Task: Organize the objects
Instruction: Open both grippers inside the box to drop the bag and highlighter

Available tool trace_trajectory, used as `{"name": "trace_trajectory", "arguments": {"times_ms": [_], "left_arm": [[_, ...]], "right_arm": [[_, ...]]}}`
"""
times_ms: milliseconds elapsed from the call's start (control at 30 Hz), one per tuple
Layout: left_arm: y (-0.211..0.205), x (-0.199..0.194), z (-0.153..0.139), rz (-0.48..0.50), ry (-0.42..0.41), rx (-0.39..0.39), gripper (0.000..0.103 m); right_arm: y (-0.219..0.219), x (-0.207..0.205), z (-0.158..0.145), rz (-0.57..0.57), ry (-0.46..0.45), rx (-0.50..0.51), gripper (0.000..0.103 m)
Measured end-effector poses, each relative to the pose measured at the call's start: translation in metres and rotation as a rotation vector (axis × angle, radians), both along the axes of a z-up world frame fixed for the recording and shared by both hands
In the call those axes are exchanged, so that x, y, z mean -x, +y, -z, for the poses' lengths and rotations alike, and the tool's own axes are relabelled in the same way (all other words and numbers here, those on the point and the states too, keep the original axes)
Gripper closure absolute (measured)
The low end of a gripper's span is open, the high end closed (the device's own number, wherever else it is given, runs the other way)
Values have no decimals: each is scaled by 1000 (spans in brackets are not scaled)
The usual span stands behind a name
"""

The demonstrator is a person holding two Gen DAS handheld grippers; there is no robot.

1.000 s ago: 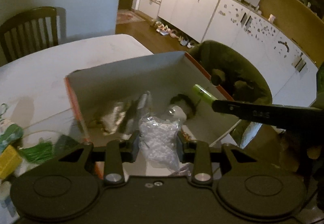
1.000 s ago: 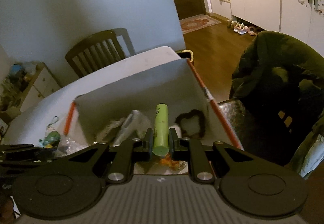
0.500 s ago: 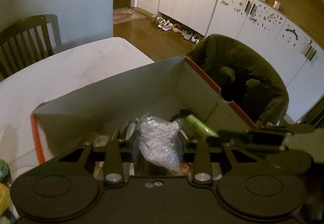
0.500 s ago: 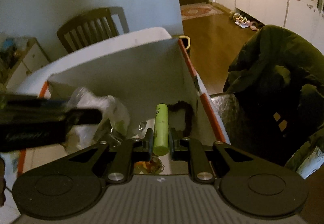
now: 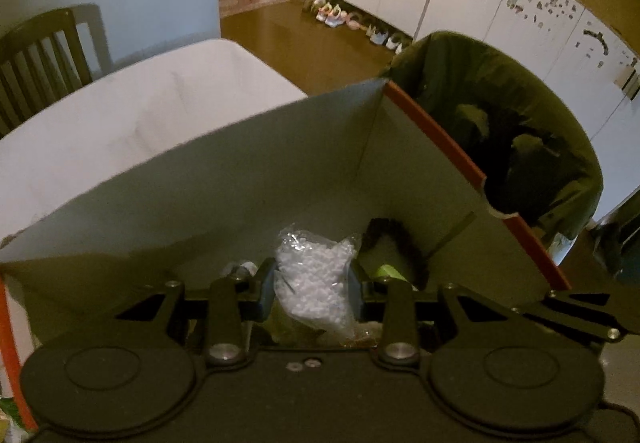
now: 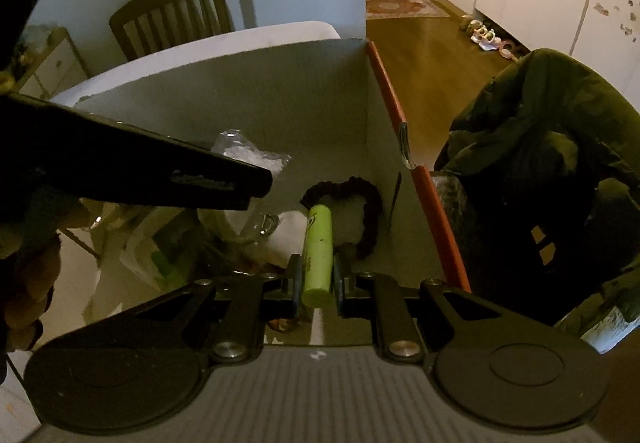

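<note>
Box point(image 5: 280, 163): a big box with grey inside walls and an orange rim. It sits on the white surface point(image 5: 140, 111). Both pairs of jaws reach down into it.
Left gripper point(image 5: 312, 289): its jaws are part way closed and squeeze a clear bag of little white bits.
Bag of white bits point(image 5: 316, 275): it sits right between the left jaws, inside the box. Its crinkly top sticks up past the jaw tips.
Right gripper point(image 6: 316, 279): its jaws are almost closed and pinch a green tube.
Green tube point(image 6: 318, 251): it sits between the right jaws and points away from them, into the box. Its back end pokes out a bit behind the jaws.
Dark hair tie point(image 6: 356, 211): it lies on the box floor, just past the tip of the green tube, near the far right corner.
Other stuff in the box: some clear wrappers and small things lie under and to the left of the right jaws. It is too dark to tell what they are.
Green jacket point(image 6: 540, 171): it hangs outside the box, to the right of both pairs of jaws.
Wooden chair point(image 6: 180, 15): it stands far past the box, at the other end of the surface.
</note>
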State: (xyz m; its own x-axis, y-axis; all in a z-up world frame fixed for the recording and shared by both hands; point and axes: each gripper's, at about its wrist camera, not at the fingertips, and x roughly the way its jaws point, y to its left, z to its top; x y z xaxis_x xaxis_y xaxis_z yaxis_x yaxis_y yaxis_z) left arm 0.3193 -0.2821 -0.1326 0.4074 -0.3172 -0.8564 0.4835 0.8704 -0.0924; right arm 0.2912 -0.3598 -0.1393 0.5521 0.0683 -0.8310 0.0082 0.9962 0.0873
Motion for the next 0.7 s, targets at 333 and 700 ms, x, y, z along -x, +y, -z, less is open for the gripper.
{"name": "trace_trajectory", "arguments": {"times_ms": [333, 700], "left_arm": [[-9, -9, 14, 20, 48, -34, 67], [-9, 0, 6, 22, 8, -29, 55]], "right_arm": [[-9, 4, -4, -57, -6, -63, 85], [-19, 18, -21, -45, -59, -117, 80]]}}
